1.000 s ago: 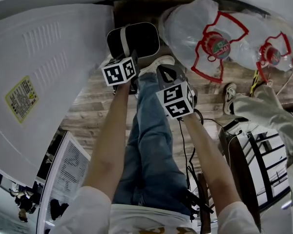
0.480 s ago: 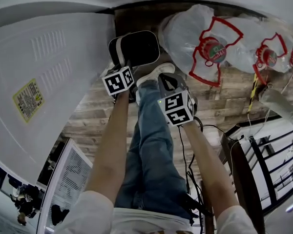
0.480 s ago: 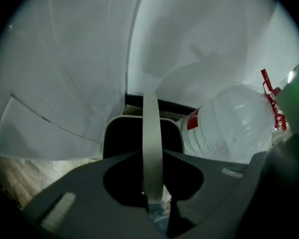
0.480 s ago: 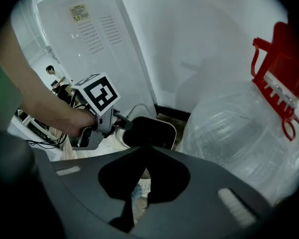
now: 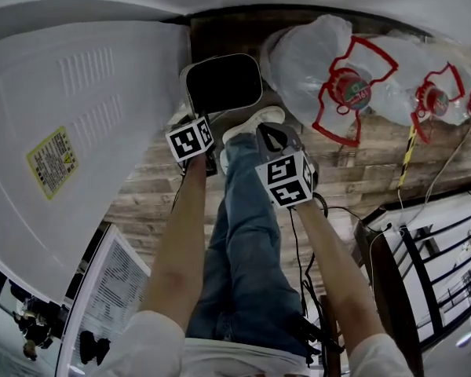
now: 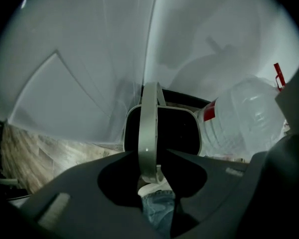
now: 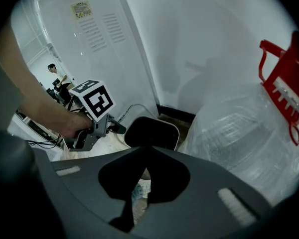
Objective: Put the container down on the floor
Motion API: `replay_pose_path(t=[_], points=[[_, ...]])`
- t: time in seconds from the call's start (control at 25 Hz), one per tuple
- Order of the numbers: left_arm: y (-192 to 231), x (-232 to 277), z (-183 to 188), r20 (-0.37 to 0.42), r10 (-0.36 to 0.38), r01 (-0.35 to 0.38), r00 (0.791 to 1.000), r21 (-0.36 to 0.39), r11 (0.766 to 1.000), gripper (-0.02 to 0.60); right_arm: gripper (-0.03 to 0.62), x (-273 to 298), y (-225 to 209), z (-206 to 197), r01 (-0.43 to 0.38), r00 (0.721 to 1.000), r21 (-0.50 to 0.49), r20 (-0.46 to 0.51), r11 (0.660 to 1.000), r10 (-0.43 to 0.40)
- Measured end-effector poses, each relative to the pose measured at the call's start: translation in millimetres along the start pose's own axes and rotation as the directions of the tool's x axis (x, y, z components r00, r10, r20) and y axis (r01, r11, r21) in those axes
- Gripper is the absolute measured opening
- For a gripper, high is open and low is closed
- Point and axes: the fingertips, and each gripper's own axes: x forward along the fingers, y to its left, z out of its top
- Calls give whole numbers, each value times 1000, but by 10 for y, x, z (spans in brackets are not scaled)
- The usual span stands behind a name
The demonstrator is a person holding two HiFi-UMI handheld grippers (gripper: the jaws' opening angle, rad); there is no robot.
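The container (image 5: pixel 221 83) is a black bin with a pale rim, close to the dark baseboard and beside my shoe. Its pale bail handle (image 6: pixel 149 128) stands upright, and my left gripper (image 6: pixel 150 158) is shut on it from above; the bin's black mouth (image 6: pixel 175 132) shows behind the handle. The right gripper view shows the left gripper (image 7: pixel 92 126) at the near edge of the container (image 7: pixel 152 132). Whether the bin rests on the wood floor I cannot tell. My right gripper (image 7: pixel 142 171) hangs to its right, shut and holding nothing, its marker cube (image 5: pixel 285 179) over my leg.
Large clear water jugs (image 5: pixel 330 69) with red caps and red carry handles lie right of the bin along the wall. A tall white appliance (image 5: pixel 63 132) fills the left. A black metal rack (image 5: pixel 432 250) and cables (image 5: pixel 302 234) are at the right. My legs in jeans (image 5: pixel 247 242) stand in between.
The container has moved a little away from me, towards the baseboard, with the left gripper still on its handle. The pale-sleeved person at the right has left the view.
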Motion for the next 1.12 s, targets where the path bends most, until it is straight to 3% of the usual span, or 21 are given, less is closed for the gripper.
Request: replay_pose_path(t=[0.32, 0.44, 0.56, 0.92, 1.04, 1.12], points=[[308, -13, -134, -58, 119, -121, 991, -41, 992, 155, 28, 41, 103, -22, -11, 1000, -8, -15, 1000, 11], [387, -34, -193, -72, 119, -124, 990, -69, 990, 174, 28, 51, 110, -4, -8, 1000, -11, -16, 1000, 8], [396, -66, -218, -78, 110, -113, 991, -39, 993, 174, 29, 50, 114, 43, -2, 1000, -11, -11, 1000, 2], [164, -362, 7, 28, 38, -38, 999, 11, 999, 155, 29, -83, 167, 163, 18, 1000, -28, 12, 999, -17], [120, -500, 123, 82, 43, -45, 996, 23, 999, 141, 29, -153, 184, 152, 29, 999, -19, 21, 999, -28], [64, -590, 233, 130, 44, -51, 991, 55, 997, 76, 28, -193, 183, 158, 39, 999, -9, 31, 999, -39]])
